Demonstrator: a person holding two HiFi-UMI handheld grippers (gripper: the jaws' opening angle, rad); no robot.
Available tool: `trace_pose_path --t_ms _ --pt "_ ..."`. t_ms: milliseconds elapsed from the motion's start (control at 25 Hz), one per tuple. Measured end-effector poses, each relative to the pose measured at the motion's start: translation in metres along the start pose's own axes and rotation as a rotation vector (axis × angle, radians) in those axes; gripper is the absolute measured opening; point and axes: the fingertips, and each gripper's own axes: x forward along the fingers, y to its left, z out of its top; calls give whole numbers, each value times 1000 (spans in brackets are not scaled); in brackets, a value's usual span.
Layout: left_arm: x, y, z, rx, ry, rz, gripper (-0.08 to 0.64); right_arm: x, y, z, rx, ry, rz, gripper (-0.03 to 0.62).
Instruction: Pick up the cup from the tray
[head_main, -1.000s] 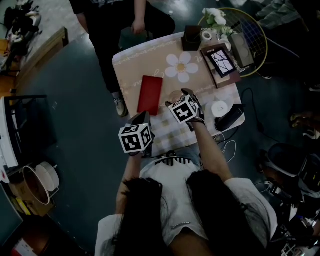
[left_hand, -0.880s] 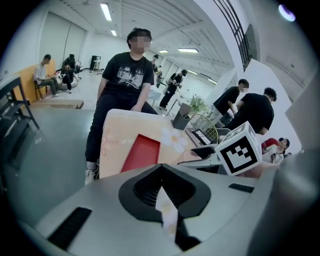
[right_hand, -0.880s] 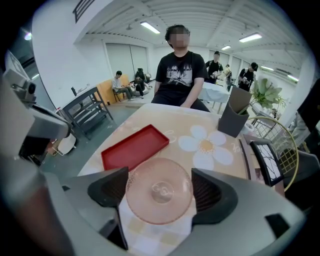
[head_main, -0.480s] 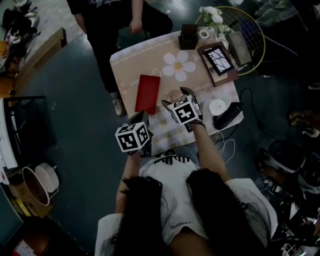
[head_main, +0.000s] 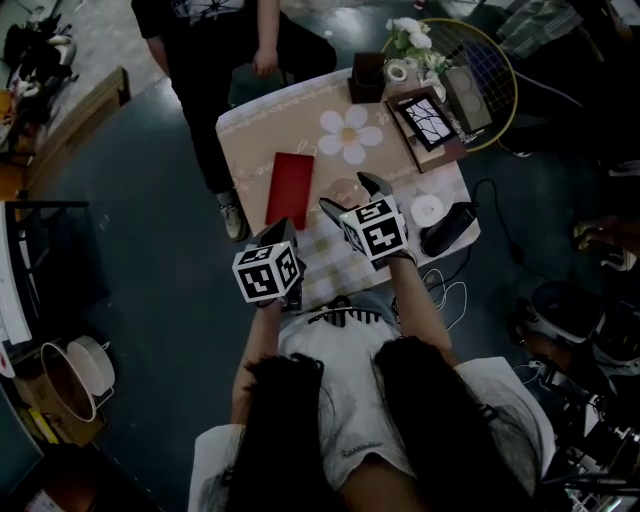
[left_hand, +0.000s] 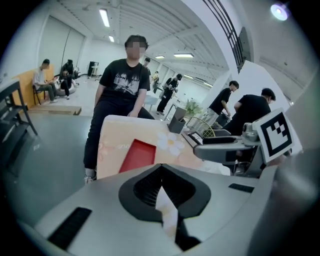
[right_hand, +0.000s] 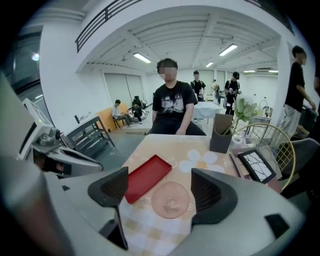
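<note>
The right claw (right_hand: 160, 181) has eased back toward the near edge of the table (head_main: 262, 138), its marker cube sitting lower in the head view than a second ago. The left claw (left_hand: 161, 176) has hardly budged. The right claw's jaws stand wide apart, gripping nothing, and its own view looks between them straight down at the cup (right_hand: 171, 200). It's a pinkish see-through cup, upright on the bare table, not on the tray. The red tray (head_main: 290, 190) lies just left of it, near but apart, long side angled toward the far edge.

There's open table around the cup: flower print beyond it, checked cloth (head_main: 330, 262) on the near side. The clutter keeps to the upper right: a dark holder (head_main: 365, 76), a picture frame (head_main: 430, 118), a racket (head_main: 492, 68) poking past the table's edge. A white disc (head_main: 428, 211) sits at the right edge. A person in black (right_hand: 173, 106) is at the far side.

The left claw's jaws are closed together and empty, held by the near-left corner. Both forearms reach up from the bottom of the head view, the right one longer.
</note>
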Motion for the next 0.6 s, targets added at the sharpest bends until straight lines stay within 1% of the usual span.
trace_pose_path --t_ms 80,120,200,280,360,480,520,600 --pt "-3 -3 1 49 -12 13 3 -11 4 9 -1 -44 3 397" --pt "-5 -6 1 56 -17 8 4 -16 7 12 -3 -56 14 396" --pt "-8 -11 3 30 -33 -18 4 -22 17 13 15 -57 61 394" --pt "-11 -14 6 19 -47 -31 5 -26 27 11 64 -49 116 389" --pt "-14 -17 7 40 -55 -28 4 -30 33 11 94 -59 132 331" --pt "-19 -21 8 49 -71 -36 4 -36 37 7 72 -58 84 284" --pt "-21 -22 7 49 -75 -39 3 -37 36 4 61 -53 56 236" --pt "-23 -25 6 53 -81 -44 3 -39 36 0 53 -52 14 86"
